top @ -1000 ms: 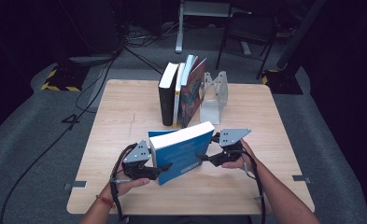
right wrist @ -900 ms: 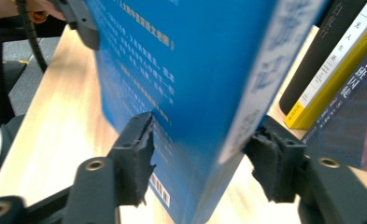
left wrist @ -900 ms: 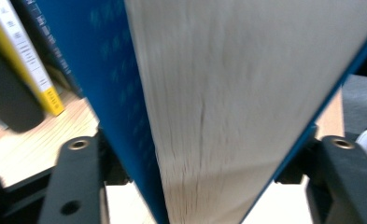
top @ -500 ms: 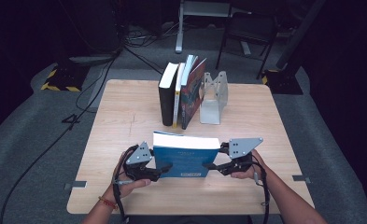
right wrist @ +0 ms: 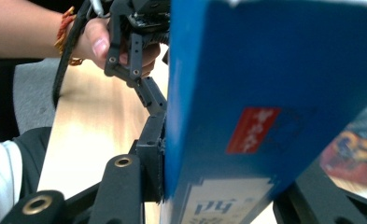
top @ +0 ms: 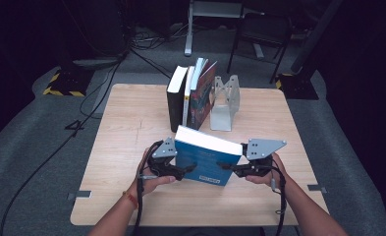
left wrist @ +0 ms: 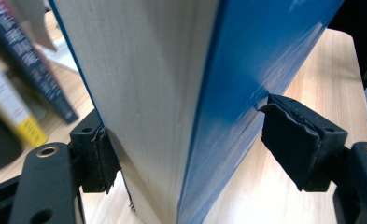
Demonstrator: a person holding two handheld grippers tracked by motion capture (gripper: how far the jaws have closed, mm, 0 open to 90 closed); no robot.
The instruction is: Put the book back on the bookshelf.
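A thick blue book (top: 205,164) stands tilted on edge above the near middle of the wooden table (top: 131,123), white page edge up. My left gripper (top: 188,169) is at its left end. In the left gripper view the book (left wrist: 172,93) sits between the jaws of the left gripper (left wrist: 190,144), which have just been opening: one pad (left wrist: 102,156) lies by the pages, the other pad (left wrist: 288,135) stands just off the cover. My right gripper (top: 226,167) has been closing on the right end. In the right gripper view the right gripper's (right wrist: 232,184) pad (right wrist: 155,161) presses the cover (right wrist: 265,93).
Several books (top: 190,96) stand upright at the back middle of the table, with a grey metal bookend (top: 225,103) to their right. Beyond the far edge are a chair (top: 259,34), cables and a stand base on the grey floor.
The book has swung from a slanted lie to stand more upright and shifted slightly right. Both hands moved with it, and the left jaws have spread wider.
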